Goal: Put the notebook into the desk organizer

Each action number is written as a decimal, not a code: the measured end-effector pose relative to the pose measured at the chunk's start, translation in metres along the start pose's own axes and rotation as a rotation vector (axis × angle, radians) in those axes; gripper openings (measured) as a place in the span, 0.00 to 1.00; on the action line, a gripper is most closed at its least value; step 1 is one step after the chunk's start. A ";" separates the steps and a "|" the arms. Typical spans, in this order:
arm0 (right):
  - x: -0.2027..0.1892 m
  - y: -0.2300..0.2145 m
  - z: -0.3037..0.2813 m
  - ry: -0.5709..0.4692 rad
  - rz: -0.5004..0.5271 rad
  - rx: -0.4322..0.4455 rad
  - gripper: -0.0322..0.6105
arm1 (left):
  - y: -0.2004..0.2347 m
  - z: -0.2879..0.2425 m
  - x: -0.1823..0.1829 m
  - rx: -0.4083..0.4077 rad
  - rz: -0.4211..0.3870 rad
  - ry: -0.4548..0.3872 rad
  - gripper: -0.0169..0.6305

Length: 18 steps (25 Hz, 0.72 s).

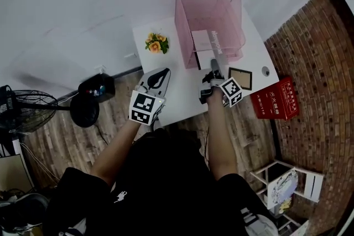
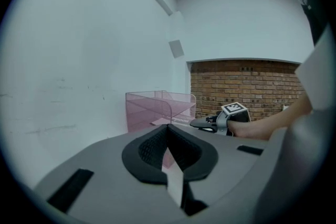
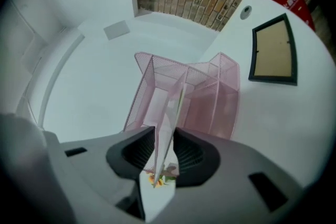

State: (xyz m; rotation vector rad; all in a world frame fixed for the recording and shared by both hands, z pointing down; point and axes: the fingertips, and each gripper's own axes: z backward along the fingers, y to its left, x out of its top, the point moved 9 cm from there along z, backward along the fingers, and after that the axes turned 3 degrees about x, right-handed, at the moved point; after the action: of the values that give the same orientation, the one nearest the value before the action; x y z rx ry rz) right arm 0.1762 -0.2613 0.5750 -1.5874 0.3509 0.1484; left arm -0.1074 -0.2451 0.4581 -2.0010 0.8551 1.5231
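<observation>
A pink mesh desk organizer [image 1: 185, 14] stands at the back of the white desk [image 1: 177, 99]. The white notebook [image 1: 203, 41] stands on edge, its far end inside the organizer. My right gripper [image 1: 214, 63] is at the notebook's near end. In the right gripper view the notebook [image 3: 169, 123] runs edge-on between the jaws of the right gripper [image 3: 164, 136] into the organizer [image 3: 210, 97], and the jaws stand slightly apart, open around it. My left gripper [image 1: 164, 72] hovers over the desk's left part, shut and empty. The left gripper view shows the organizer [image 2: 149, 107] ahead of that gripper [image 2: 168, 131].
A small bunch of yellow flowers [image 1: 156, 43] sits left of the organizer. A dark picture frame [image 1: 240, 78] lies flat on the desk to the right. Off the desk are a red box [image 1: 275, 98] on the brick floor, a fan [image 1: 25, 110] and a black round stand [image 1: 88, 105].
</observation>
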 end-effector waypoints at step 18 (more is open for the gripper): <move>0.026 -0.007 0.047 0.269 0.567 -0.002 0.32 | -0.066 -0.013 -0.001 0.156 0.099 -0.001 0.03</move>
State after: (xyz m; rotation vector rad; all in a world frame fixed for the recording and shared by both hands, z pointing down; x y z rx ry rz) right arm 0.2086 -0.2184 0.5710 -1.4760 1.0088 0.3703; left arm -0.0509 -0.2082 0.4629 -1.8705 1.0526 1.4615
